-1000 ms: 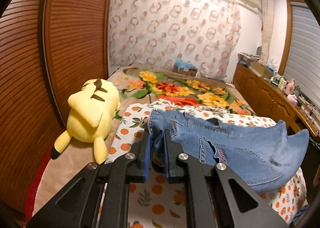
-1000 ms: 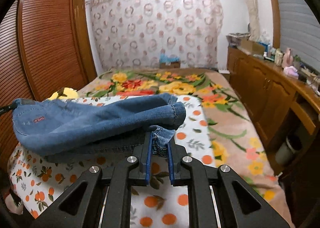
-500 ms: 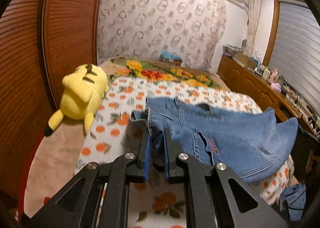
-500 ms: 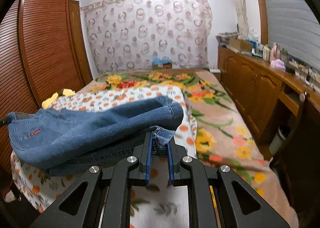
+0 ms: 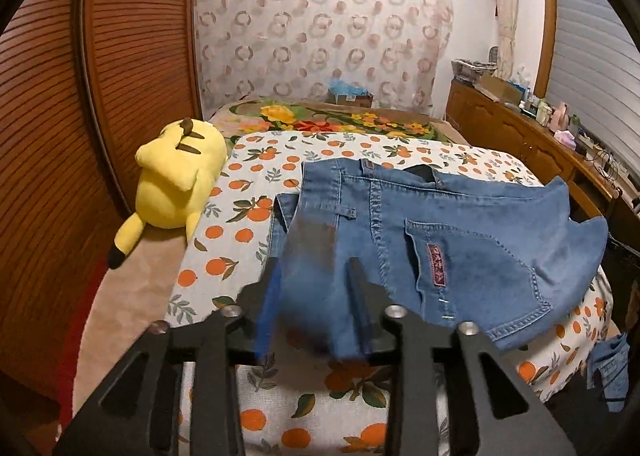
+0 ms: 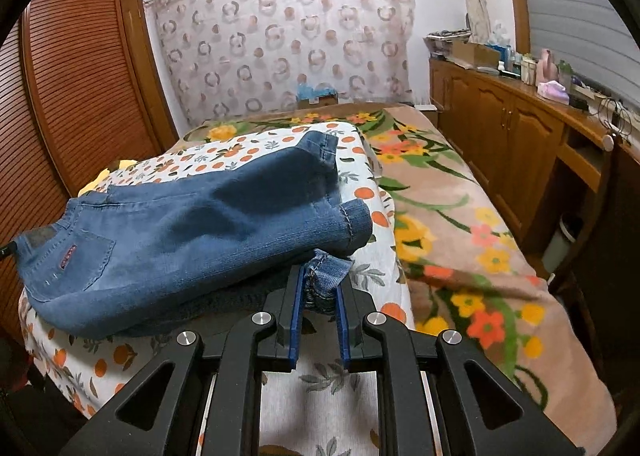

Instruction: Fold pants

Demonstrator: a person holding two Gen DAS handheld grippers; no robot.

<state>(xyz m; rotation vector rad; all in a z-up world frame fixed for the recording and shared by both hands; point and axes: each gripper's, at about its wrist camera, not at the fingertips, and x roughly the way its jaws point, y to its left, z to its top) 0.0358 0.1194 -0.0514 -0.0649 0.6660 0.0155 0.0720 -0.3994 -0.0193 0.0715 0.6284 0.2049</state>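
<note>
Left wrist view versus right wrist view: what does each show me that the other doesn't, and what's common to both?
Only the left wrist view shows the whole yellow plush toy, the waistband end of the jeans and the left gripper, its fingers apart and blurred around the denim.

Only the right wrist view shows the leg cuffs and the right gripper, with a hem between its fingers.

Both show the jeans on the orange-print sheet, the floral blanket, the patterned curtain and the wooden cabinets.
</note>
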